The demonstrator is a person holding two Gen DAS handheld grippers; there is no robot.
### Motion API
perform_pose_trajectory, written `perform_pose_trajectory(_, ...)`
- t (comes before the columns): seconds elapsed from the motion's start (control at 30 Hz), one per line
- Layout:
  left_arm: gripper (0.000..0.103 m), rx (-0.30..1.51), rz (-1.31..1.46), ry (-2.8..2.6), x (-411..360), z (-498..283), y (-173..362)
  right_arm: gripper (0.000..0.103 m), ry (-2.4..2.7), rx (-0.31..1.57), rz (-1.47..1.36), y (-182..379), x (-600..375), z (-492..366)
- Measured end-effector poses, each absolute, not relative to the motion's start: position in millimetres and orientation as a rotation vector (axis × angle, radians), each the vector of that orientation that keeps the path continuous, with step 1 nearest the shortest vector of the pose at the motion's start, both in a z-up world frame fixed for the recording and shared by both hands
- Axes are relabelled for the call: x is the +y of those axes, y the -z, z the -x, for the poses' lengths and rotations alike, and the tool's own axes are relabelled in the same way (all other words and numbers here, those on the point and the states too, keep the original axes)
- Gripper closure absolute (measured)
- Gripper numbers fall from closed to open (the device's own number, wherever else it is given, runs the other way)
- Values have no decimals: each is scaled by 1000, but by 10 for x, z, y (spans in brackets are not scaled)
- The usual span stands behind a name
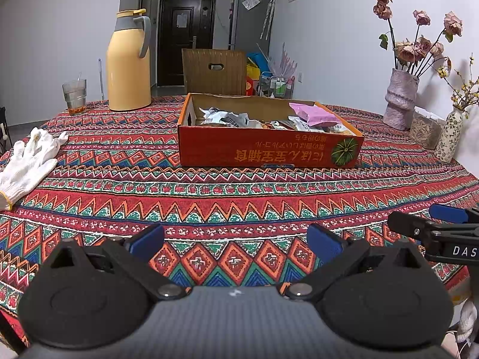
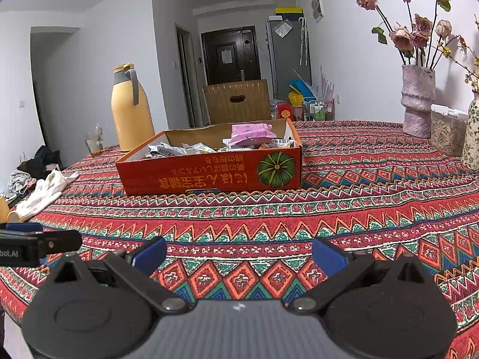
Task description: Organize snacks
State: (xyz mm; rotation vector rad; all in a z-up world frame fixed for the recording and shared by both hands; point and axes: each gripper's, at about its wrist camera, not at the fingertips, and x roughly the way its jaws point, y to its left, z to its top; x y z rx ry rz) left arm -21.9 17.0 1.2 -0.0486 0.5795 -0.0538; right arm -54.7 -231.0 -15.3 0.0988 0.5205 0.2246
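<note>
Both grippers' fingers [image 1: 324, 243] [image 2: 149, 254] spread wide, empty; box [image 1: 263, 152] wall hides most snacks [image 1: 227, 118].

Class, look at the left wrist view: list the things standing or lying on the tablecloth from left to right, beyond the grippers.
White gloves → drinking glass → yellow thermos jug → red snack box → pink vase of dried roses → clear container of seeds → small floral vase.

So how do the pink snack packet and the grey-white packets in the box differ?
The pink packet lies flat and smooth on top at the box's right end; the grey-white packets look crumpled and sit lower toward the left. Pink is plain-coloured; the grey-white ones carry dark print. Both are inside the orange box.
</note>
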Motion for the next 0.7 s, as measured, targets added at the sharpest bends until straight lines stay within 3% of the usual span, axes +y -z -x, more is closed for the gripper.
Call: perform_pose_trajectory(0.7,0,571,56,57,212,207,-26,0,-226,521,-98,153,-2309,544)
